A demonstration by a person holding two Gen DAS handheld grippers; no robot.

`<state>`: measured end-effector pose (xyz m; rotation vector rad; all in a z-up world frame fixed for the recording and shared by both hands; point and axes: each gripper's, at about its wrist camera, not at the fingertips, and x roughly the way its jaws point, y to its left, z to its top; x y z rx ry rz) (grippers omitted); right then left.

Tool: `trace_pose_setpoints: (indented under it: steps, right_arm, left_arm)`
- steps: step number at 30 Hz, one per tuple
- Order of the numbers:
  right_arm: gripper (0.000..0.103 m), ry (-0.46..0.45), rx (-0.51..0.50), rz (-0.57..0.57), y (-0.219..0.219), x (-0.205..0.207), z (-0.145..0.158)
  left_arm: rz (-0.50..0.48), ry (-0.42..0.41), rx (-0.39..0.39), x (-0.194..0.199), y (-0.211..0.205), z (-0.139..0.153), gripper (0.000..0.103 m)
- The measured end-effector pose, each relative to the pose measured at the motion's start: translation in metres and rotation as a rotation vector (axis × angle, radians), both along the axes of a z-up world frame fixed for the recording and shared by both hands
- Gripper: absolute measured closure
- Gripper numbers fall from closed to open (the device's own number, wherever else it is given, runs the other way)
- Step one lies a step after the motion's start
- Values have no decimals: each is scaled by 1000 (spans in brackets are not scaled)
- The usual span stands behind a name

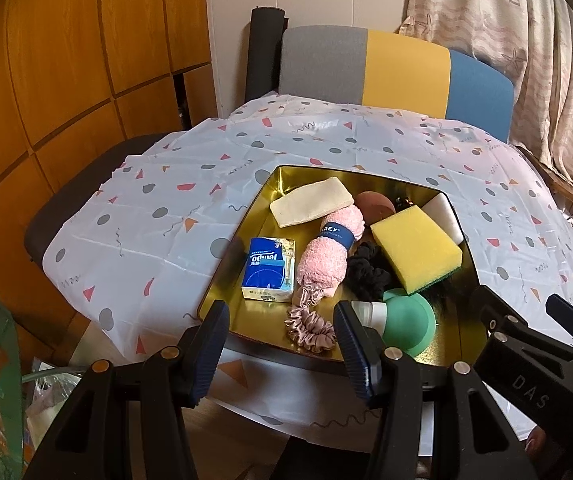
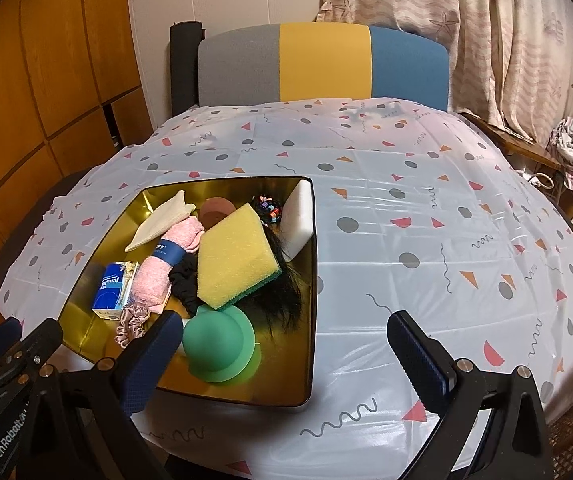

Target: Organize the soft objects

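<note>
A gold tray (image 1: 222, 276) (image 2: 98, 252) on the table holds soft things: a yellow sponge (image 1: 416, 250) (image 2: 236, 260), a pink rolled towel with a blue band (image 1: 330, 252) (image 2: 158, 272), a blue tissue pack (image 1: 268, 272) (image 2: 112, 290), a cream cloth (image 1: 310, 200) (image 2: 158, 220), a pink scrunchie (image 1: 312, 326) (image 2: 130, 326), a black scrunchie (image 1: 368, 276), a green dome (image 1: 410, 320) (image 2: 218, 344) and a white block (image 1: 444, 214) (image 2: 300, 220). My left gripper (image 1: 282, 348) hangs open over the tray's near edge, nothing between its fingers. My right gripper (image 2: 286, 352) is open near the tray's right corner, holding nothing.
A white tablecloth with coloured shapes (image 2: 426, 220) covers the table. Behind it stands a chair with a grey, yellow and blue back (image 2: 322, 64). Wooden cabinets (image 1: 66, 60) are at the left, curtains (image 2: 486, 32) at the right. Black hair and beaded ties (image 2: 268, 208) also lie in the tray.
</note>
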<state>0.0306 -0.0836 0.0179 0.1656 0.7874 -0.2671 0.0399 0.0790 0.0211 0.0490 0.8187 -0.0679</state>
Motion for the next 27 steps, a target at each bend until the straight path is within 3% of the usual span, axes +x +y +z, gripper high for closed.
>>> trace_pose_setpoints:
  steps: [27]
  right_arm:
    - [0, 12, 15, 8, 0, 1, -3]
  left_arm:
    - [3, 13, -7, 1, 1, -3, 48]
